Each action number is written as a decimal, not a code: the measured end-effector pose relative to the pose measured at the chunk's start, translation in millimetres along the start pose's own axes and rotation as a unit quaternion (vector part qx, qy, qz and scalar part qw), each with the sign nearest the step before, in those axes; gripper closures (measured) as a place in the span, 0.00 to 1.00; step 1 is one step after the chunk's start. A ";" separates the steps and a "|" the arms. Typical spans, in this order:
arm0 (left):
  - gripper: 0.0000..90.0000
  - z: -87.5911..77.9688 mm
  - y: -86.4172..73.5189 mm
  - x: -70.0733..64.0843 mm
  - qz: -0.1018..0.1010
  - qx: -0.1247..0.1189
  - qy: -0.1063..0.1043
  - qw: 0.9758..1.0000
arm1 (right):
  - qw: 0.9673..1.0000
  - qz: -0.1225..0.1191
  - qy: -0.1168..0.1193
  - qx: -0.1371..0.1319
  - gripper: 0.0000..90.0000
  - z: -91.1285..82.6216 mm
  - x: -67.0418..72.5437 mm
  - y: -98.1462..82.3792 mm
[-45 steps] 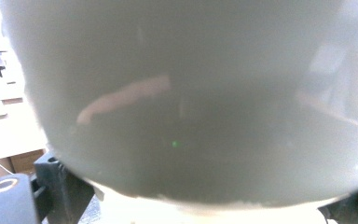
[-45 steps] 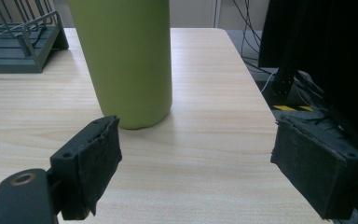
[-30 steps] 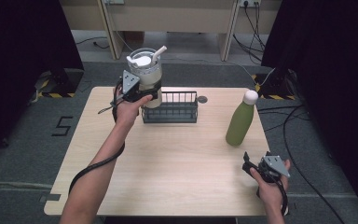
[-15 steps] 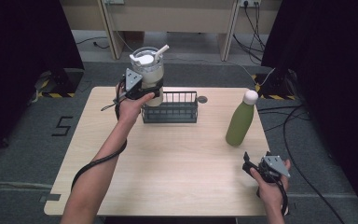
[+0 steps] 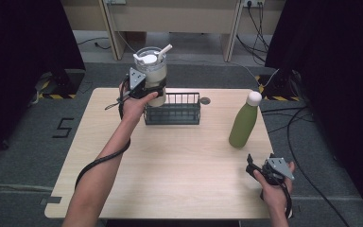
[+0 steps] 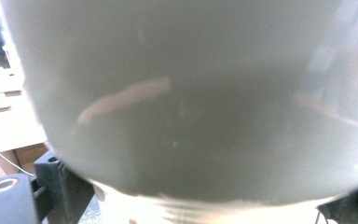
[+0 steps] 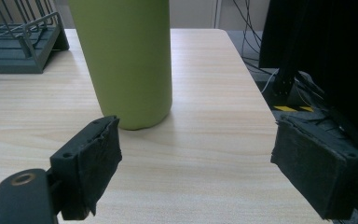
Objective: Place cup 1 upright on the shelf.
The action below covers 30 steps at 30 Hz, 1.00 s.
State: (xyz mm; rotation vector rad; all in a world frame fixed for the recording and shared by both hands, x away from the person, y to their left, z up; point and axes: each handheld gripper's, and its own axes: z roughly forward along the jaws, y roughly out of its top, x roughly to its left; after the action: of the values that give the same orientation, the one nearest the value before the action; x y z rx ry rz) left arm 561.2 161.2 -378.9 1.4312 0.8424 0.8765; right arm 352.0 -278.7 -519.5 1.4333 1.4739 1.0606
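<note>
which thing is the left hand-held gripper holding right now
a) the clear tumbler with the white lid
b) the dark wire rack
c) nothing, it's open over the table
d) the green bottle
a: in the high view the left hand-held gripper is clamped around the clear tumbler at the rack's left end, while the green bottle stands alone on the table.

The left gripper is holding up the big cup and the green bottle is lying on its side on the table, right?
Not quite. The green bottle is standing upright on the table, as the high view shows. The rest is right: the left gripper holds the big cup up by the rack.
</note>
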 end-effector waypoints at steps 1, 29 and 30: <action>0.10 0.0 0.0 0.0 0.000 0.000 0.000 1.000 | 1.000 0.000 0.000 0.000 0.17 0.0 0.0 0.0; 0.10 16.4 -19.1 2.3 -0.005 0.020 0.008 1.000 | 1.000 0.000 0.002 -0.001 0.17 -0.2 -0.5 -0.1; 0.10 16.8 -20.0 2.5 -0.006 0.021 0.008 1.000 | 1.000 0.000 0.002 0.000 0.17 -0.2 -0.4 -0.1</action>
State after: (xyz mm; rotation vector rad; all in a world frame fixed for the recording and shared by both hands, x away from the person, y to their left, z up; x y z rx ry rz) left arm 577.4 156.6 -399.1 1.4557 0.8856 0.8670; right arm 351.8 -279.1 -519.6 1.4307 1.4768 1.0638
